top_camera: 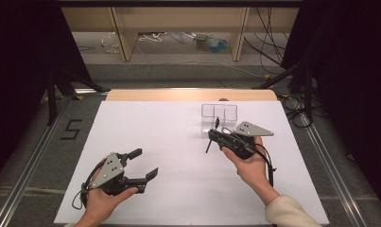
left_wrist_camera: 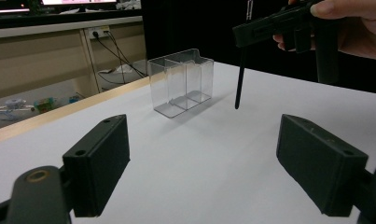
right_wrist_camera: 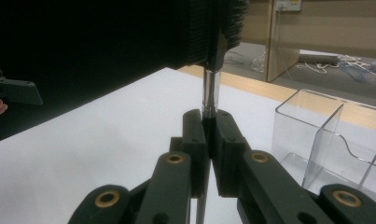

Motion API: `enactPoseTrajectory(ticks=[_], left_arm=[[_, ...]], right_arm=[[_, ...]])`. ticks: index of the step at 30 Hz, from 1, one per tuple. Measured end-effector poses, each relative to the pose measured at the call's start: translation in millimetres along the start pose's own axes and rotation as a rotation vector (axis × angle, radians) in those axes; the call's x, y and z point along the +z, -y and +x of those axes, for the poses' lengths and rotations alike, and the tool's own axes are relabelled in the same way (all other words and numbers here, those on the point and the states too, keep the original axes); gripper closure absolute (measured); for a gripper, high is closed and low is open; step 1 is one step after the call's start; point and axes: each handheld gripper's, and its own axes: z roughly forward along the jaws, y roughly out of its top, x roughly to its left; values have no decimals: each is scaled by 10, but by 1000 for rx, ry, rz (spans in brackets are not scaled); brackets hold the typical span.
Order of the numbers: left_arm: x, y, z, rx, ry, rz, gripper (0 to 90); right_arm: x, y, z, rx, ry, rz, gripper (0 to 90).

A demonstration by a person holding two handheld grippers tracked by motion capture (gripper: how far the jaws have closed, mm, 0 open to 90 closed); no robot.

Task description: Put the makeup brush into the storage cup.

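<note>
- The brush (right_wrist_camera: 209,88), a thin dark stick with bristles at one end, is held upright above the white table (top_camera: 178,142), just beside the clear acrylic organizer (top_camera: 219,117) near the far edge.
- The white sheet covers the table; a bare wooden strip (top_camera: 188,95) runs along the far side, with grey floor and shelving beyond.
- The middle of the table lies free between the hands.
- The right gripper (top_camera: 215,136) is clenched on the brush handle.
- The left gripper (top_camera: 143,163) is well apart, jaws spread wide and holding nothing.
</note>
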Motion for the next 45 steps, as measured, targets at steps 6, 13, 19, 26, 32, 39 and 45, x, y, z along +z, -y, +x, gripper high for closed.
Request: enactPoseTrajectory(ticks=[6, 13, 19, 26, 32, 39, 45], left_arm=[[-27, -6, 0, -3, -10, -8, 171], [-72, -1, -3, -12, -22, -12, 172], [-113, 3, 1, 0, -31, -14, 172], [-143, 12, -6, -10, -39, -14, 171], [-161, 22, -10, -12, -35, -17, 171], [-180, 24, -7, -3, -39, -11, 171], [-173, 27, -16, -9, -37, -9, 171]], right_arm=[[1, -2, 2, 1, 2, -7, 855], [16, 0, -8, -17, 10, -17, 855], [8, 1, -8, -5, 4, -5, 855], [12, 4, -15, 2, 1, -10, 855], [10, 5, -23, -3, 6, -11, 855], [12, 5, -26, 0, 6, -7, 855], [12, 2, -36, 2, 14, -11, 855]])
